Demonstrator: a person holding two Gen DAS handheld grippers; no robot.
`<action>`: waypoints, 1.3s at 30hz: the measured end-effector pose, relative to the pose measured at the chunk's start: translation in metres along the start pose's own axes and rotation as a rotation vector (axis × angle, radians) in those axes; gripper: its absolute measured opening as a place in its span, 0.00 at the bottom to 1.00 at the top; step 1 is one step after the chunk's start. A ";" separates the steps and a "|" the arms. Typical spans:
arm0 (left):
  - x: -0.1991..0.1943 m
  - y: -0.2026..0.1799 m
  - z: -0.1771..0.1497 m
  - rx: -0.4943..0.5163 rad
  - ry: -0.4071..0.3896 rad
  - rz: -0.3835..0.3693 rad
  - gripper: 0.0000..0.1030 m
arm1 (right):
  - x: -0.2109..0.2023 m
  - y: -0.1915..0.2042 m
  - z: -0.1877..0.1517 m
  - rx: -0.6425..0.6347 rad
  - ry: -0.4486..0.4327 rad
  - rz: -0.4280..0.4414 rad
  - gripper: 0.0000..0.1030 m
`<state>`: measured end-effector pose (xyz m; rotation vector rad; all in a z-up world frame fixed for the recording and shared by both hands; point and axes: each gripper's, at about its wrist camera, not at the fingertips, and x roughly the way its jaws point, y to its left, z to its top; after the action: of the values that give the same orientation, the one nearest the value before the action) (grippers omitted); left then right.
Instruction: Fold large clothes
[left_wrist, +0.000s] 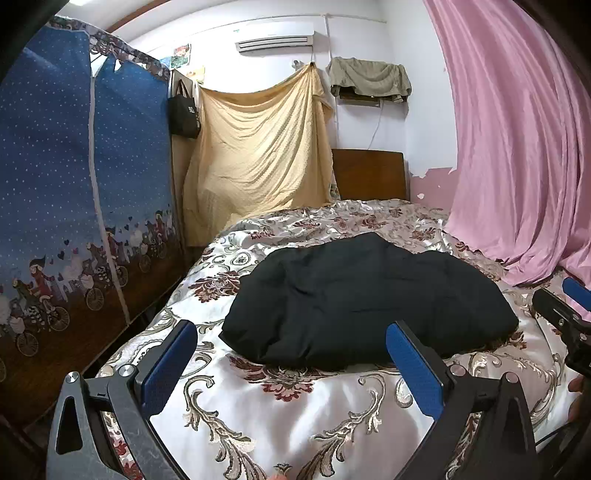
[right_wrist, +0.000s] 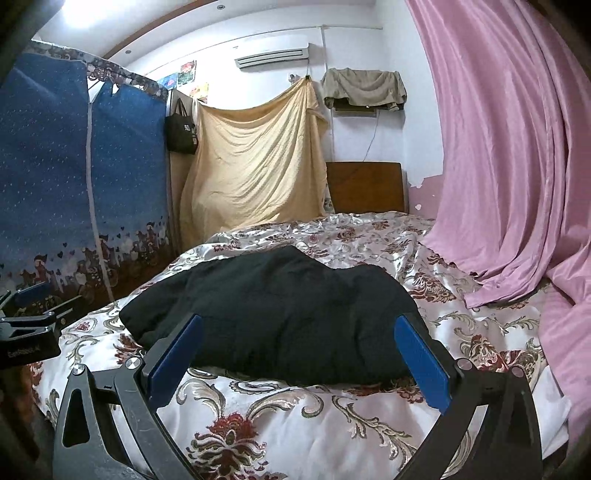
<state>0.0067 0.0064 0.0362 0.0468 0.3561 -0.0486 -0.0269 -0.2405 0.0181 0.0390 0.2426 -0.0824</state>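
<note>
A bulky black garment lies folded in a thick bundle on the floral satin bedspread; in the right wrist view the black garment fills the middle. My left gripper is open just short of the bundle's near edge, blue pads wide apart, nothing between them. My right gripper is open too, its fingers straddling the near edge without touching it. The right gripper also shows at the left wrist view's right edge, and the left gripper at the right wrist view's left edge.
A blue fabric wardrobe stands left of the bed. A yellow sheet hangs at the back beside a wooden headboard. A pink curtain drapes onto the bed's right side. The bedspread lies bare in front of the bundle.
</note>
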 end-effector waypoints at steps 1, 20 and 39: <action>-0.001 0.000 -0.001 0.001 0.000 0.000 1.00 | 0.000 0.000 0.000 -0.002 0.002 0.000 0.98; 0.005 0.003 -0.005 0.003 0.017 0.003 1.00 | 0.009 0.007 -0.010 0.001 0.043 0.017 0.98; 0.003 0.004 -0.005 0.002 0.010 0.007 1.00 | 0.007 0.006 -0.010 -0.004 0.039 0.013 0.98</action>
<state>0.0079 0.0103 0.0307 0.0505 0.3657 -0.0423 -0.0214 -0.2342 0.0071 0.0378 0.2816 -0.0686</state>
